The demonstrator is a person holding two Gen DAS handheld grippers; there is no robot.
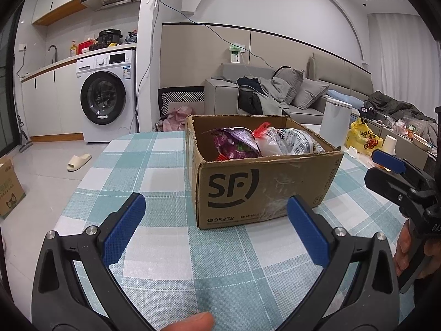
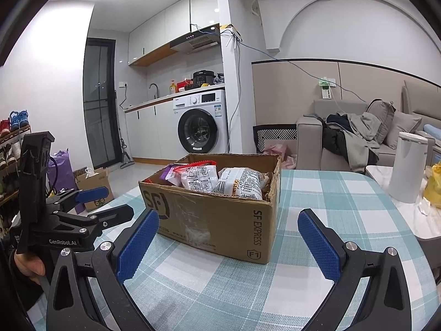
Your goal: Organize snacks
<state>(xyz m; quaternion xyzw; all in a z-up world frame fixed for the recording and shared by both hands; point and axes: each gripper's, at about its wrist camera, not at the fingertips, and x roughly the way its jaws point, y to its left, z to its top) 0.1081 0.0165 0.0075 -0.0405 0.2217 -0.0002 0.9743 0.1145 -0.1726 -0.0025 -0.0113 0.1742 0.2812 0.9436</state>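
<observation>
An open cardboard SF box [image 1: 248, 190] stands on the checked tablecloth [image 1: 154, 165]; it also shows in the right wrist view [image 2: 220, 220]. Inside lie a purple snack bag [image 1: 234, 143], a white bag with a red tie [image 1: 266, 140] and a printed white packet [image 1: 296, 142], seen again in the right wrist view [image 2: 239, 184]. My left gripper [image 1: 215, 229] is open and empty, just in front of the box. My right gripper [image 2: 227, 245] is open and empty, near the box's front right corner. Each gripper shows in the other's view, the right [image 1: 397, 171] and the left [image 2: 91, 201].
A white canister [image 2: 408, 168] and a yellow bag [image 1: 363, 138] stand on a side table to the right. A grey sofa [image 1: 275, 93] with clothes is behind. A washing machine [image 1: 106, 99] and a small box [image 2: 95, 184] on the floor are to the left.
</observation>
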